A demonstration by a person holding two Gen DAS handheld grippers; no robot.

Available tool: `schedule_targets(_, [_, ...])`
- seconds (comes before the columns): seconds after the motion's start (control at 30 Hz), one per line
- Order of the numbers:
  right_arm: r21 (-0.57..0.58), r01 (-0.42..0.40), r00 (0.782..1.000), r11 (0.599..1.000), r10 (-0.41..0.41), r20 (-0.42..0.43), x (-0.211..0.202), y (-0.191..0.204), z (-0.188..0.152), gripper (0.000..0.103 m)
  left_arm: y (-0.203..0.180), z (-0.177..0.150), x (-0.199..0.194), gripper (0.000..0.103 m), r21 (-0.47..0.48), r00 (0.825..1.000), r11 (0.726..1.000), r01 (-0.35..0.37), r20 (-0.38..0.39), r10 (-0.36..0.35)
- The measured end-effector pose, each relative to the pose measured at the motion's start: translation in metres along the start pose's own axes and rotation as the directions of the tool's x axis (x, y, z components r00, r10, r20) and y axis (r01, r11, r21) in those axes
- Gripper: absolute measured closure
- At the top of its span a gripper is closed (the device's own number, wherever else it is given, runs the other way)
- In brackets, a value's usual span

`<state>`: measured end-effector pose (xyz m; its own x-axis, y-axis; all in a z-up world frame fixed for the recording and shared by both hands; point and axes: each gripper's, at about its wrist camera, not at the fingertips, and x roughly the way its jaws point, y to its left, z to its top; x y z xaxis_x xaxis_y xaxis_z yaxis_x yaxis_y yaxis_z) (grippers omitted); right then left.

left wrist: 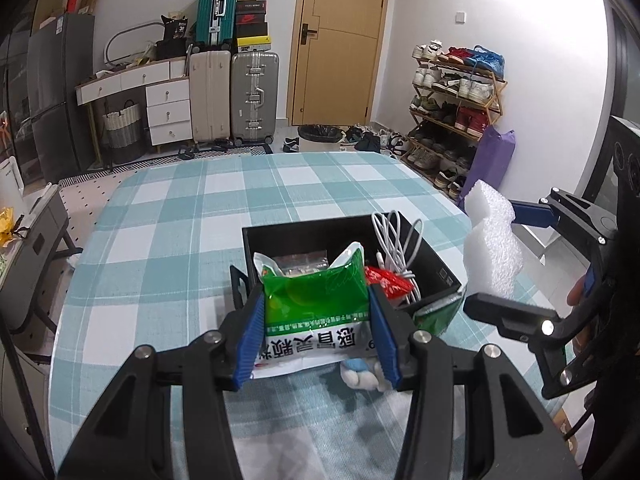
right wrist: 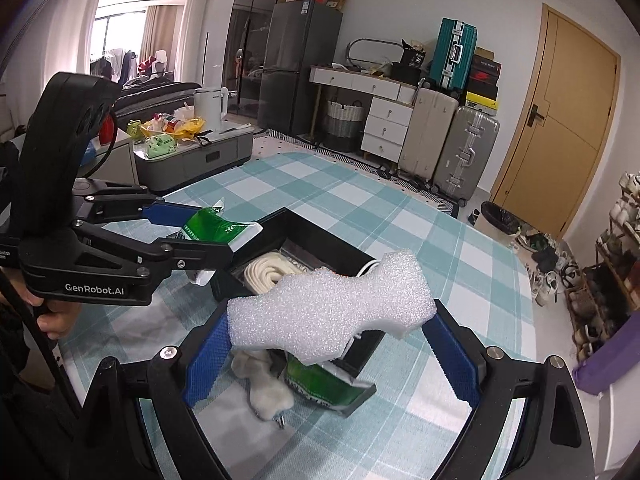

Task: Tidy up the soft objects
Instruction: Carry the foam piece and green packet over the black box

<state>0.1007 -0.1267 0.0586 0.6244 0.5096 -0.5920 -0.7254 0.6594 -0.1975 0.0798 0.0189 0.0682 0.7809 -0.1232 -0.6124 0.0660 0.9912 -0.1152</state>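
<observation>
My left gripper [left wrist: 316, 320] is shut on a green and white sachet pack [left wrist: 316, 304], held just before the near rim of a black box [left wrist: 304, 236]. The box holds a white cable [left wrist: 396, 236], a red packet [left wrist: 386, 280] and a clear bag. My right gripper [right wrist: 332, 344] is shut on a white foam piece [right wrist: 332, 308], held above the box's right corner; it also shows in the left wrist view [left wrist: 494, 240]. Below, on the checked tablecloth [left wrist: 180, 240], lie a small plush toy [right wrist: 264, 388] and a second green pack [right wrist: 324, 384].
The table's right edge [left wrist: 452, 200] drops to a shoe rack [left wrist: 456, 104] and a purple bag [left wrist: 494, 160]. Suitcases [left wrist: 232, 92], a dresser and a door stand beyond the far edge. A low side table [right wrist: 192, 152] with clutter stands to the left.
</observation>
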Motion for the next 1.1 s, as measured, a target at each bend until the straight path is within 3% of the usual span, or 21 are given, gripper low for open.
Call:
schedule_targets(0.57, [-0.023,-0.023,0.999,0.999,0.022,-0.043,0.036,-0.009,0.018,0.01,0.003,0.021,0.034,0.054,0.016,1.0,1.0,0.004,-0.029,-0.003])
schedule_targets(1.1, [-0.156,-0.076,0.994,0.985,0.063,-0.084,0.084,-0.006,0.029,0.01,0.014,0.027,0.057,0.054,0.016,0.998,1.0,-0.008,-0.058,0.009])
